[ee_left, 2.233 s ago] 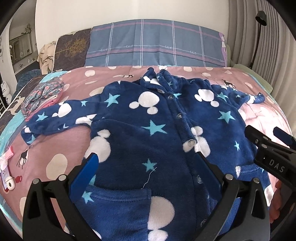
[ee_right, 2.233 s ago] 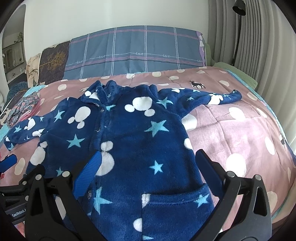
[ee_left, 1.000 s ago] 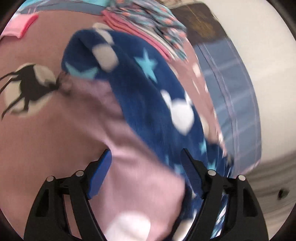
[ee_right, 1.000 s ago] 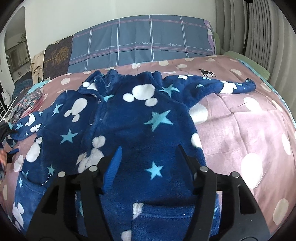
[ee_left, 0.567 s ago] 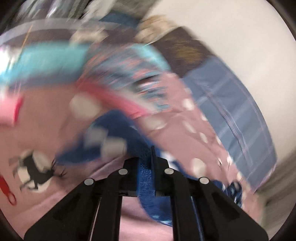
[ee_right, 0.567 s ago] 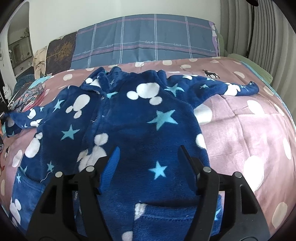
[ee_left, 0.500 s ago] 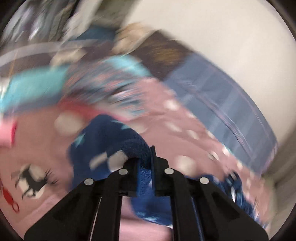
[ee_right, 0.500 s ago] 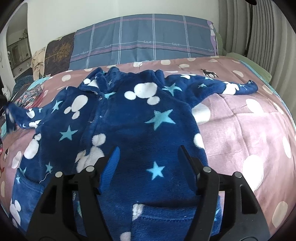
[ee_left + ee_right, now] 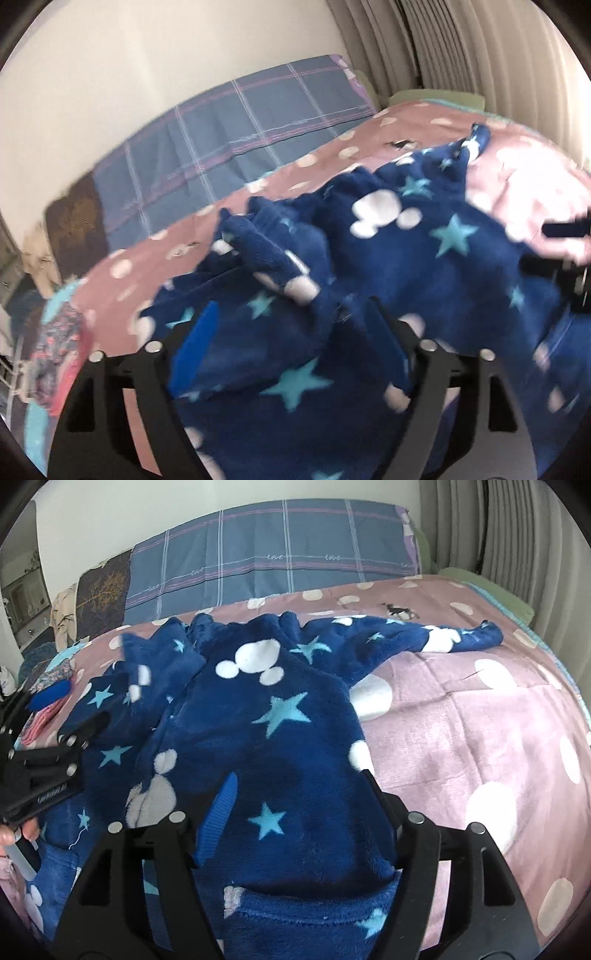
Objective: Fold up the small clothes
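We see the left gripper (image 9: 291, 332) with its jaws now apart over the folded fleece, while 0.5 s ago they were pressed together on the end of the sleeve. That sleeve (image 9: 266, 258) is now free and lies doubled over the chest of the navy fleece garment (image 9: 258, 738); 2.2 s ago it was stretched flat to the side on the bed. The right gripper (image 9: 299, 801) has its jaws apart, hovering low over the lower front of the garment just above the pocket, almost the same place as 0.5 s ago. The other sleeve (image 9: 443, 638) still lies stretched out on the pink dotted blanket (image 9: 480, 720). In the right wrist view a small pile of folded clothes (image 9: 51, 679) lies at the left edge of the bed, behind the left gripper.
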### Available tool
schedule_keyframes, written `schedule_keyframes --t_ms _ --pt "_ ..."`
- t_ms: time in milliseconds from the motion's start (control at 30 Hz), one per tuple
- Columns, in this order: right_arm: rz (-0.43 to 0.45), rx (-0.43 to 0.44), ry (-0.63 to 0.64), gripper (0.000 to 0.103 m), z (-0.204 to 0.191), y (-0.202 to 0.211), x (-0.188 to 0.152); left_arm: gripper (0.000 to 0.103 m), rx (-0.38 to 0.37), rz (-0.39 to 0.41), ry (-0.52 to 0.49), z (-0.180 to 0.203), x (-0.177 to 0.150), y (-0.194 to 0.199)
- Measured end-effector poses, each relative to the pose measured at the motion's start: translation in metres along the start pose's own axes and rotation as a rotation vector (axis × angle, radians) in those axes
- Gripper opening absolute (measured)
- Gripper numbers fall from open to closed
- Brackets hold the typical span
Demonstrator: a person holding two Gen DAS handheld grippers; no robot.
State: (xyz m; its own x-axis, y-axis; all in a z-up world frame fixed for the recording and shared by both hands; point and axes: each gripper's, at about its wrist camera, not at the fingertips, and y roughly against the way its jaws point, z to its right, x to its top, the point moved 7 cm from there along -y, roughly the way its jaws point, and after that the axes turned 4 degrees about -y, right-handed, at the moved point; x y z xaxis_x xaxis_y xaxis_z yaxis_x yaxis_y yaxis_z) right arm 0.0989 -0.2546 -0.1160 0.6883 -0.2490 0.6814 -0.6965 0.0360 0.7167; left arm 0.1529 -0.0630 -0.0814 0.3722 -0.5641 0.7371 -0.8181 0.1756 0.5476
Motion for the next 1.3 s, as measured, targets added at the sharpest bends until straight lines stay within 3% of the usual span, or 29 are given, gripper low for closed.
schedule_keyframes --t_ms 167,267,333,467,600,633,667,700,733,867,933,1000,1067,1133,1200,1300 --pt "-0.093 0.146 0.029 0.069 -0.027 -0.021 0.012 0.091 0.127 -0.109 0.078 -0.067 -0.041 -0.008" --pt "-0.086 0.168 0.086 0.069 -0.057 -0.026 0.024 0.091 0.2 -0.203 0.124 -0.097 -0.071 -0.015" --pt "-0.066 0.163 0.197 0.069 -0.093 -0.032 0.034 0.091 0.233 -0.253 0.181 -0.117 -0.091 -0.019" --pt "-0.092 0.219 0.315 0.069 -0.162 -0.054 0.044 0.091 0.215 -0.328 0.238 -0.13 -0.113 -0.031" --pt "-0.109 0.137 0.367 0.066 -0.211 -0.097 0.056 0.091 0.221 -0.383 0.286 -0.137 -0.125 -0.048" --pt "-0.115 0.117 0.376 0.059 -0.217 -0.106 0.057 0.091 0.229 -0.391 0.302 -0.14 -0.128 -0.05" --pt "-0.118 0.095 0.389 0.024 -0.221 -0.117 0.058 0.092 0.251 -0.403 0.322 -0.146 -0.131 -0.054" --pt "-0.118 0.071 0.388 0.01 -0.216 -0.123 0.061 0.094 0.259 -0.411 0.333 -0.147 -0.134 -0.057" --pt "-0.12 0.055 0.323 0.011 -0.197 -0.125 0.067 0.096 0.265 -0.425 0.352 -0.15 -0.138 -0.059" --pt "-0.119 0.196 -0.072 0.015 -0.099 -0.094 0.074 0.096 0.262 -0.416 0.379 -0.15 -0.145 -0.058" --pt "-0.128 0.231 -0.189 0.019 -0.056 -0.083 0.065 0.096 0.256 -0.413 0.399 -0.152 -0.148 -0.057" --pt "-0.179 0.258 -0.293 0.039 -0.014 -0.082 0.046 0.096 0.257 -0.407 0.42 -0.154 -0.15 -0.053" --pt "-0.229 0.312 -0.377 0.037 0.008 -0.085 0.03 0.096 0.258 -0.406 0.427 -0.154 -0.15 -0.051" --pt "-0.233 0.371 -0.404 0.039 0.012 -0.083 0.03 0.096 0.26 -0.407 0.431 -0.154 -0.149 -0.047" --pt "-0.227 0.396 -0.366 0.057 0.005 -0.08 0.036 0.096 0.242 -0.398 0.444 -0.154 -0.147 -0.039" --pt "-0.187 0.389 -0.251 0.067 -0.02 -0.079 0.053 0.096 0.191 -0.339 0.469 -0.154 -0.135 -0.02"
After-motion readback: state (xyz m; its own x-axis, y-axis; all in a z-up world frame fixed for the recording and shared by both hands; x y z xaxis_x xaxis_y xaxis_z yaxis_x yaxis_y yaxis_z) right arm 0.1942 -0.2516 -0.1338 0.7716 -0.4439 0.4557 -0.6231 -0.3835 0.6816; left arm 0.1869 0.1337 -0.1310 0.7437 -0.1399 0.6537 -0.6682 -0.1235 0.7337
